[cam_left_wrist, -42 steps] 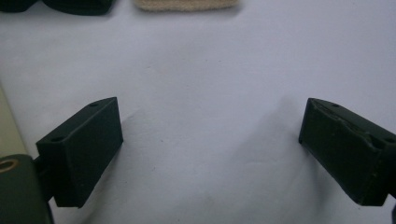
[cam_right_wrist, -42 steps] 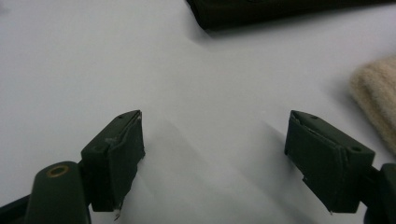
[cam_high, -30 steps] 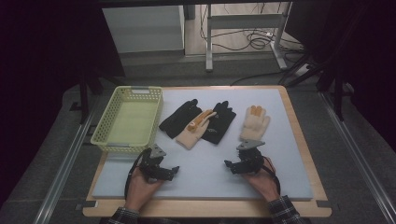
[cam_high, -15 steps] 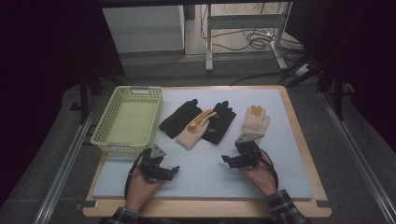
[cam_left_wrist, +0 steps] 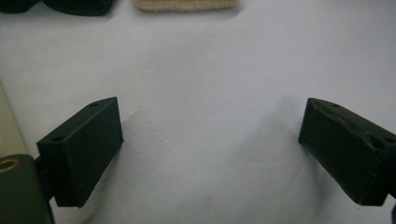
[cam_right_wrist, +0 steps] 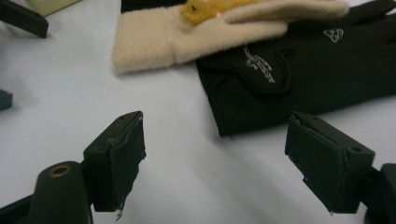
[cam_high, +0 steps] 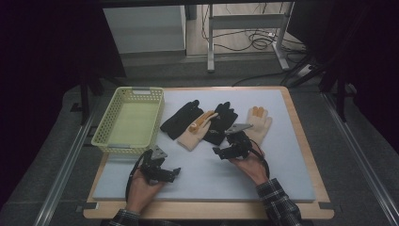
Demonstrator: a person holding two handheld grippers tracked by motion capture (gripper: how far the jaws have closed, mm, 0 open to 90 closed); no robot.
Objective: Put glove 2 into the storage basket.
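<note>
Four gloves lie in a row on the pale blue mat (cam_high: 282, 174): a black glove (cam_high: 181, 120), a beige glove (cam_high: 197, 133) partly across it, a second black glove (cam_high: 221, 123) and a second beige glove (cam_high: 259, 123). My right gripper (cam_high: 220, 151) hovers open just short of the second black glove's cuff. In the right gripper view its jaws (cam_right_wrist: 217, 126) stand wide, with the black glove (cam_right_wrist: 303, 70) and the beige glove's cuff (cam_right_wrist: 154, 44) just beyond them. My left gripper (cam_high: 173, 172) rests open near the mat's front left, its jaws (cam_left_wrist: 210, 112) wide over bare mat.
A pale yellow-green mesh basket (cam_high: 123, 104) sits empty at the mat's left edge. The wooden table border (cam_high: 301, 136) frames the mat. Beyond the table are a dark floor, cables and table legs.
My right gripper has moved forward and a little left, rising slightly, closer to the second black glove. The left gripper and the gloves have stayed put.
</note>
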